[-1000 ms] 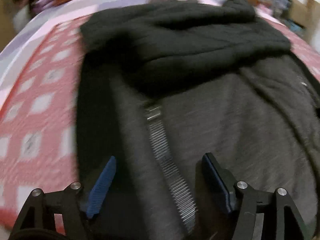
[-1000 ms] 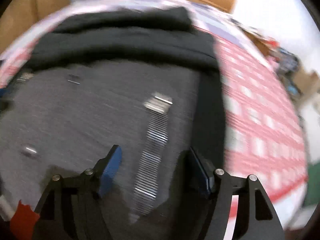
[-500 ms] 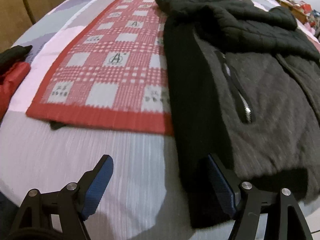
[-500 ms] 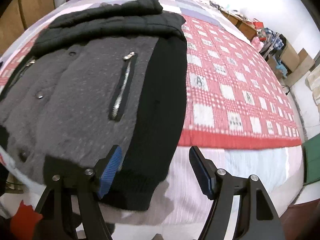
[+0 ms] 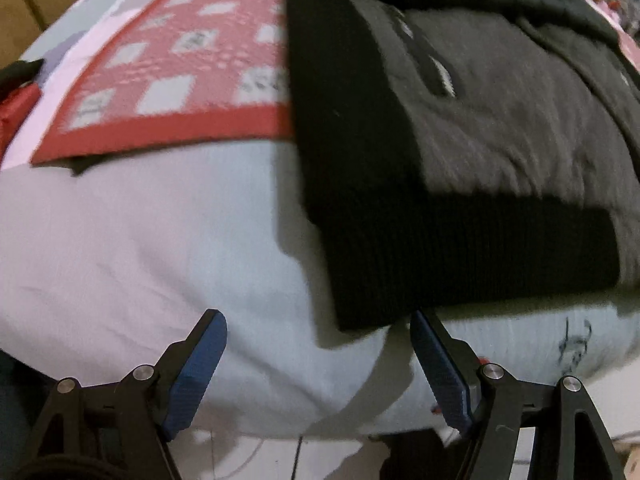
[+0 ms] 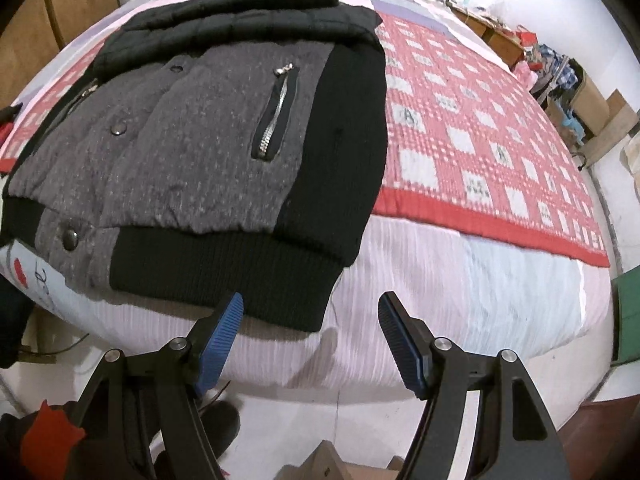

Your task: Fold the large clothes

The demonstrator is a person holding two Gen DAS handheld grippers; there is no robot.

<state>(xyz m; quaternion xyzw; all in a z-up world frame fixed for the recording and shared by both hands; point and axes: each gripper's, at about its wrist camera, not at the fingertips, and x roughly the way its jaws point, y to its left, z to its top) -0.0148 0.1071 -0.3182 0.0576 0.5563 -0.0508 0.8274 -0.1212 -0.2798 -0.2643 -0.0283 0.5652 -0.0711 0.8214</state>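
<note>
The bed (image 6: 460,280) fills both of my views, its pale ribbed sheet bare along the lower middle of each frame. A red checked blanket (image 6: 480,128) lies over it, at the right in my right-hand view and at the upper left in my left-hand view.

The jacket (image 6: 192,140) lies flat on the bed: grey body, black sleeves folded in along the sides, black ribbed hem nearest me. In the right view it takes up the upper left and centre; in the left view (image 5: 480,128), blurred, it covers the upper right.

My left gripper (image 5: 318,334) sits at the bottom of its frame with the jaws spread wide and nothing between them. The right-hand pad (image 5: 436,364) is just under the jacket's hem corner; I cannot tell whether it touches.

My right gripper (image 6: 310,316) is also spread wide and empty. Its left-hand pad (image 6: 224,332) overlaps the hem's lower edge in the picture, contact unclear; the other pad stands over bare sheet.

Smallest: a silver pocket zipper (image 6: 276,116) and a dark snap (image 6: 119,130) on the grey front.
</note>
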